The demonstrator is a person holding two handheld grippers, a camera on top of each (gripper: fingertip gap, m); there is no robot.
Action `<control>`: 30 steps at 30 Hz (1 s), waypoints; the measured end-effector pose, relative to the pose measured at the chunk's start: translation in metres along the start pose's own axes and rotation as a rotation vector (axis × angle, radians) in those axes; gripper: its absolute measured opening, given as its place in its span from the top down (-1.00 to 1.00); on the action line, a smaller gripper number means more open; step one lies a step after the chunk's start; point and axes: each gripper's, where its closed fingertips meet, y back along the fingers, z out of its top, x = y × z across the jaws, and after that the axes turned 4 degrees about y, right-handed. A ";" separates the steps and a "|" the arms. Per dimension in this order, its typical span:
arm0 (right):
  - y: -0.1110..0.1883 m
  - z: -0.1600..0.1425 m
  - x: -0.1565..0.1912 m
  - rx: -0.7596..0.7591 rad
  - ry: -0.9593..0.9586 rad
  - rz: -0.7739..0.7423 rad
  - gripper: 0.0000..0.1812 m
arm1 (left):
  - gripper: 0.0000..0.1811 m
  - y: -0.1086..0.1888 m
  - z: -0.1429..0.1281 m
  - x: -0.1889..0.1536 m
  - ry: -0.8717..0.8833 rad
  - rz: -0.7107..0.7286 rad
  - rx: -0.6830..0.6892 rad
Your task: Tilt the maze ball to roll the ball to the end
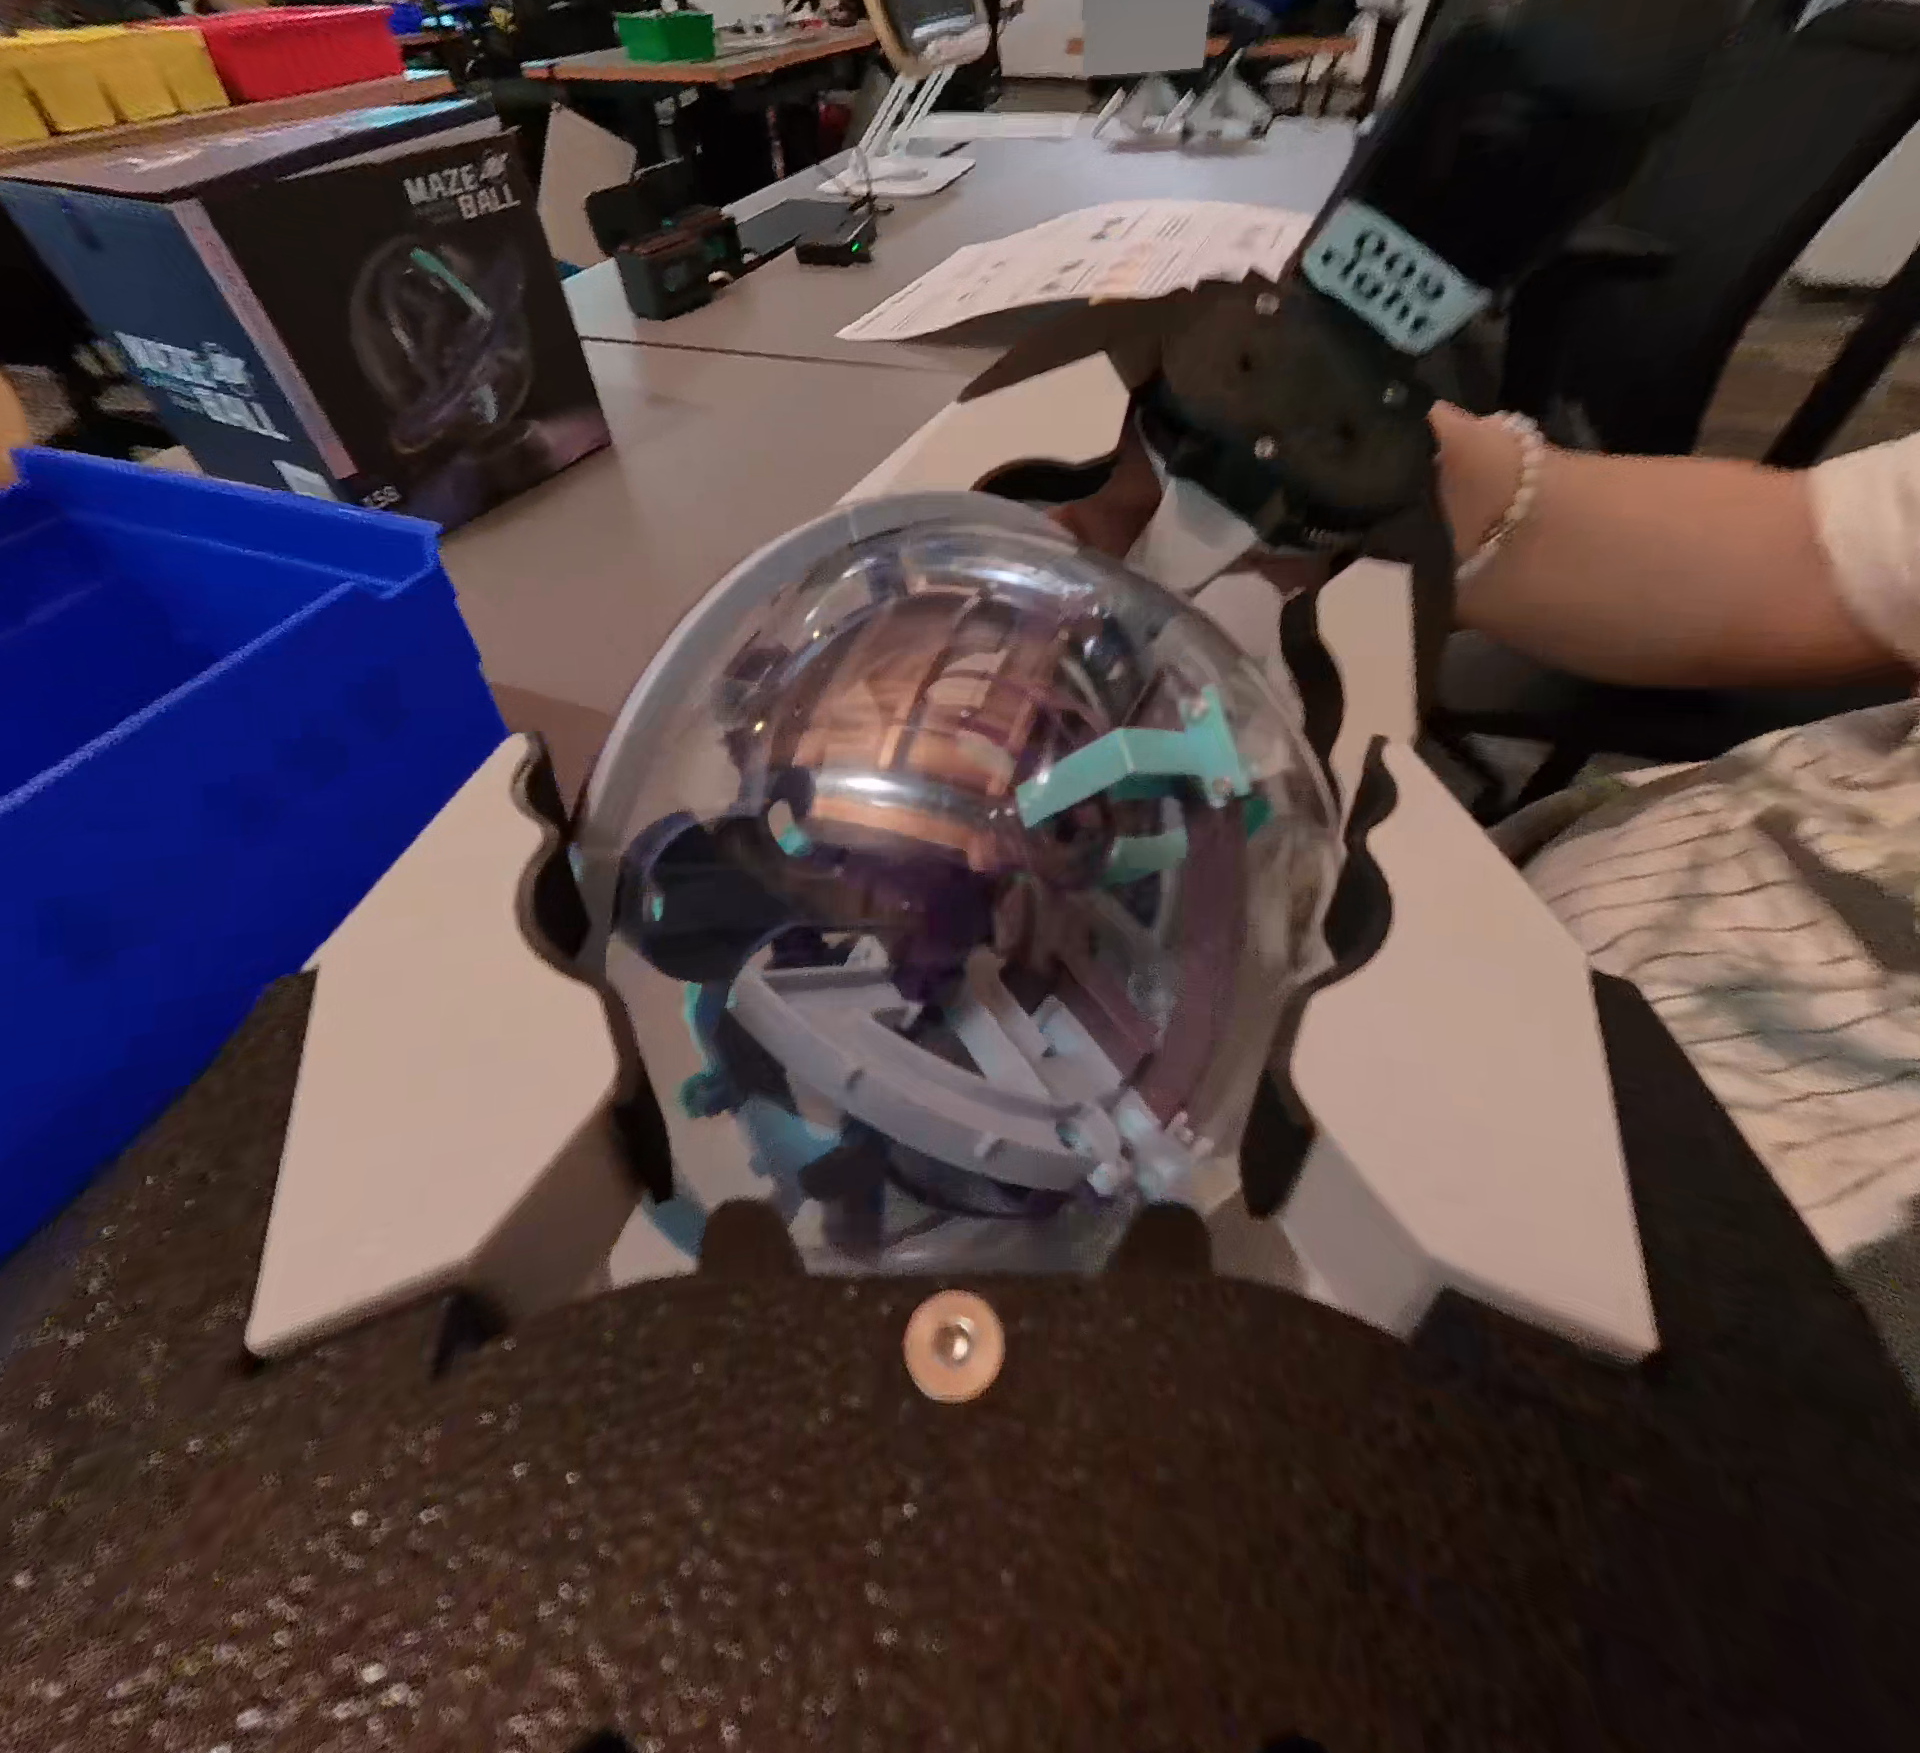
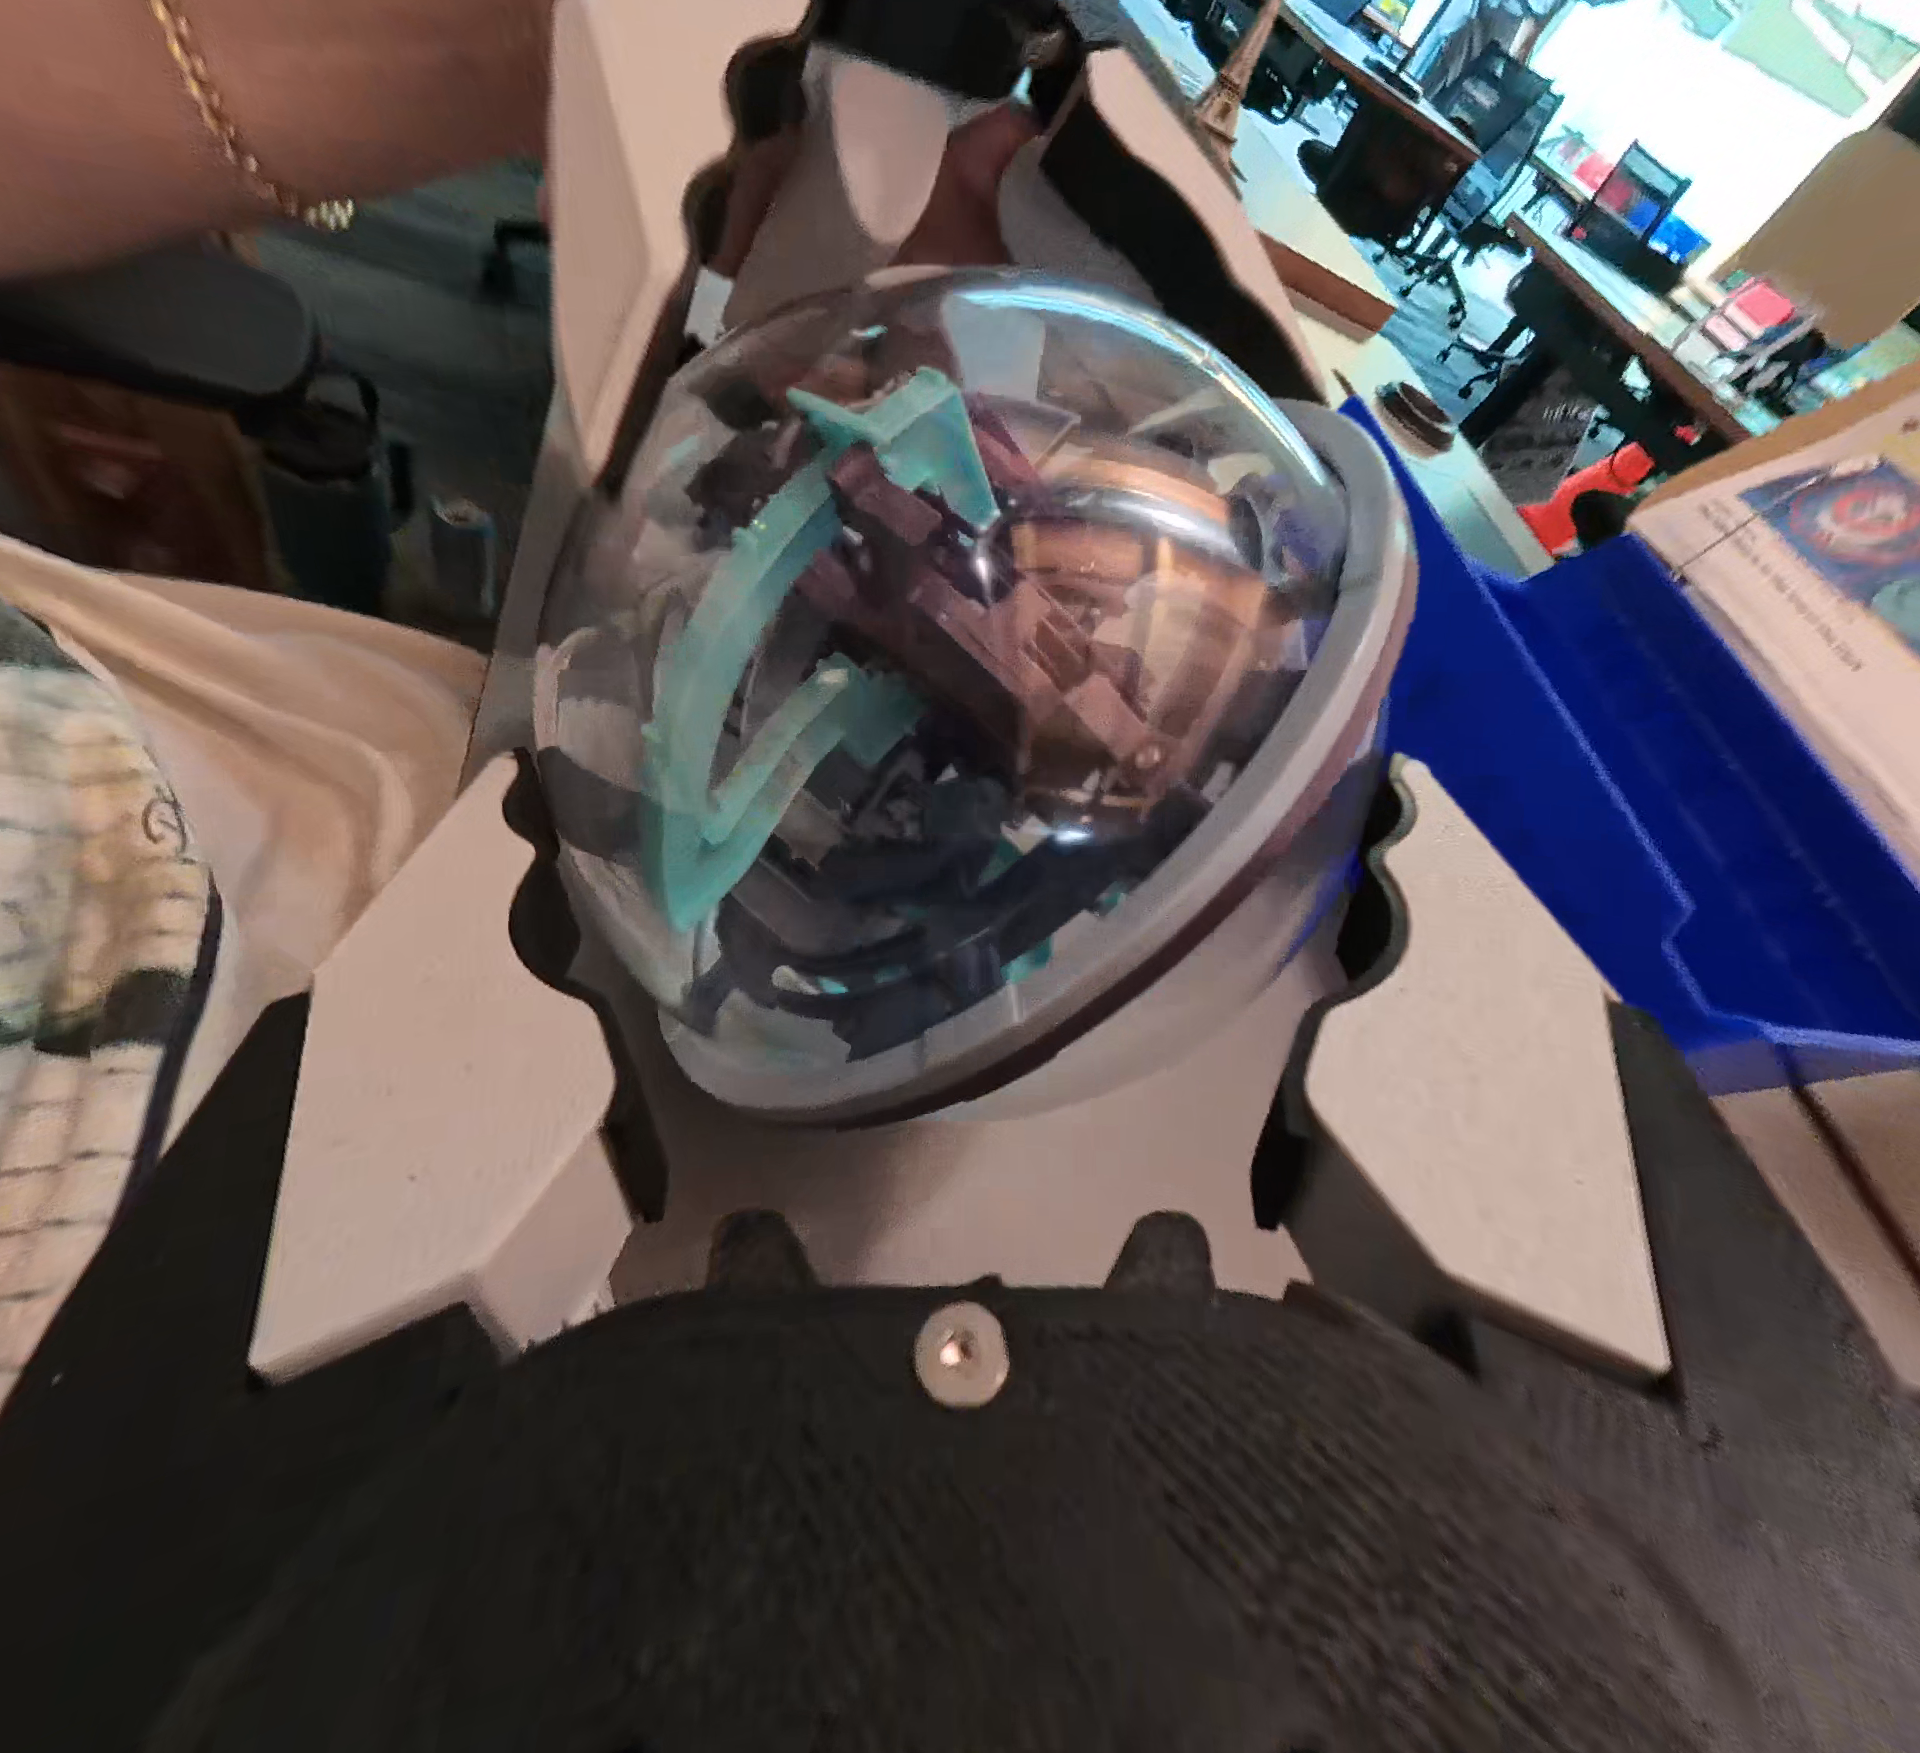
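The maze ball [image 1: 935, 882] is a clear sphere with teal, grey, purple and brown tracks inside. It is held in the air between both grippers. My left gripper [image 1: 956, 768] is shut on it, with a white finger [image 1: 436, 1028] pressed against each side. My right gripper [image 1: 1174, 540] grips it from the far side, held by a hand. In the right wrist view the maze ball [image 2: 935, 716] sits between my right gripper's [image 2: 956, 789] fingers. The left gripper [image 2: 935, 269] clamps it from the top. I cannot pick out the small ball inside.
A blue bin [image 1: 156, 768] stands on the table to the left and shows in the right wrist view [image 2: 1662, 768]. The maze ball's dark box [image 1: 343, 321] stands behind the bin. Printed sheets [image 1: 1091, 259] lie on the grey table [image 1: 727, 415]. A person's striped clothing [image 1: 1714, 924] is at the right.
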 end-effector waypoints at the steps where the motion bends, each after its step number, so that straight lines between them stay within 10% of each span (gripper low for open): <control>1: 0.000 0.001 0.000 0.005 0.034 -0.011 -0.62 | -0.58 0.003 0.004 -0.001 0.040 -0.016 -0.017; 15: -0.018 -0.013 0.000 0.151 0.220 -0.124 -0.51 | -0.73 0.014 -0.009 0.025 0.030 0.097 0.053; 30: -0.029 0.009 0.001 -0.072 -0.217 -0.049 -0.66 | -0.74 0.015 -0.014 0.029 0.278 0.009 -0.011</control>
